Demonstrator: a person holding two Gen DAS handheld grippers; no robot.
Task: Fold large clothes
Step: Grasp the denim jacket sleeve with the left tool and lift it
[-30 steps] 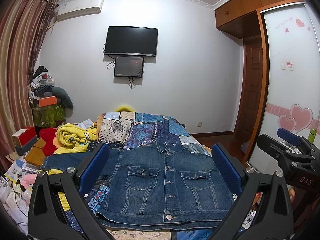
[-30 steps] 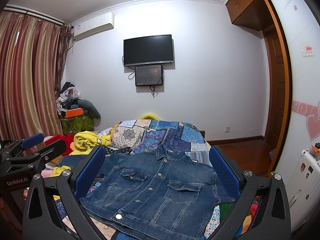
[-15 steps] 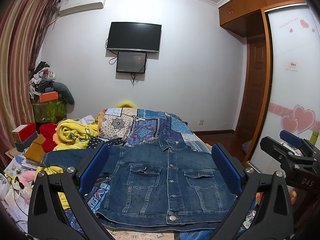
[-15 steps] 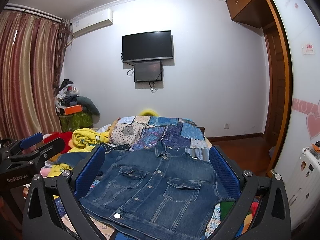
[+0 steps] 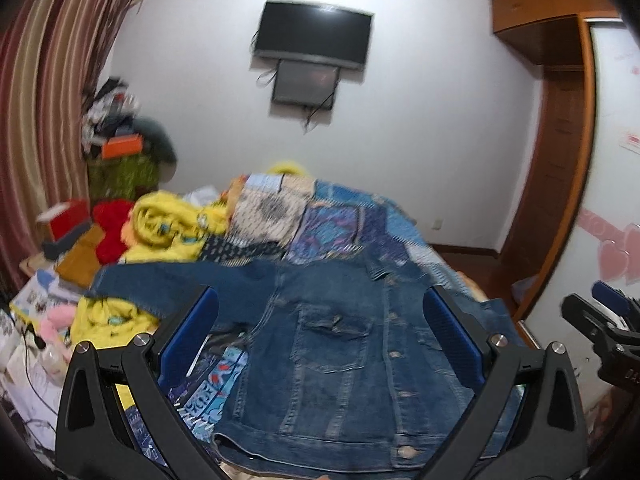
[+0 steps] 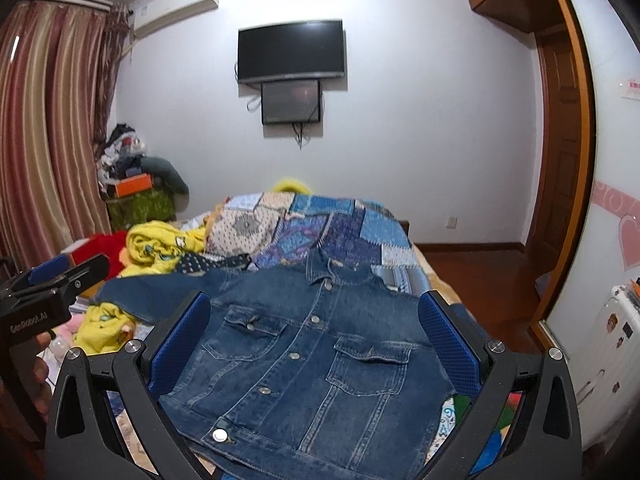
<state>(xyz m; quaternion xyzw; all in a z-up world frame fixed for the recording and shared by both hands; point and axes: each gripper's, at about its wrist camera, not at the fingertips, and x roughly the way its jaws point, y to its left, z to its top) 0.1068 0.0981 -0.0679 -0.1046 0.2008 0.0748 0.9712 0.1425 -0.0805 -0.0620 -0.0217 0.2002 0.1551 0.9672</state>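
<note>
A blue denim jacket [image 5: 340, 344] lies flat, buttoned and front up, on the bed; it also shows in the right wrist view [image 6: 308, 352]. One sleeve [image 5: 160, 284] stretches out to the left. My left gripper [image 5: 320, 340] is open and empty, held above the jacket's lower half. My right gripper [image 6: 316, 344] is open and empty, also above the jacket. The right gripper shows at the right edge of the left wrist view [image 5: 600, 332]; the left gripper shows at the left edge of the right wrist view [image 6: 52, 292].
A patchwork quilt [image 6: 312, 232] covers the bed behind the jacket. Yellow and red clothes [image 6: 156, 248] are piled at the left. A wardrobe [image 6: 560, 184] and door stand at the right, a TV [image 6: 292, 52] on the far wall.
The left wrist view has swung and tilted, blurred by motion, so the jacket now sits more to the right. The right gripper has dipped a little closer to the jacket. Both stay open.
</note>
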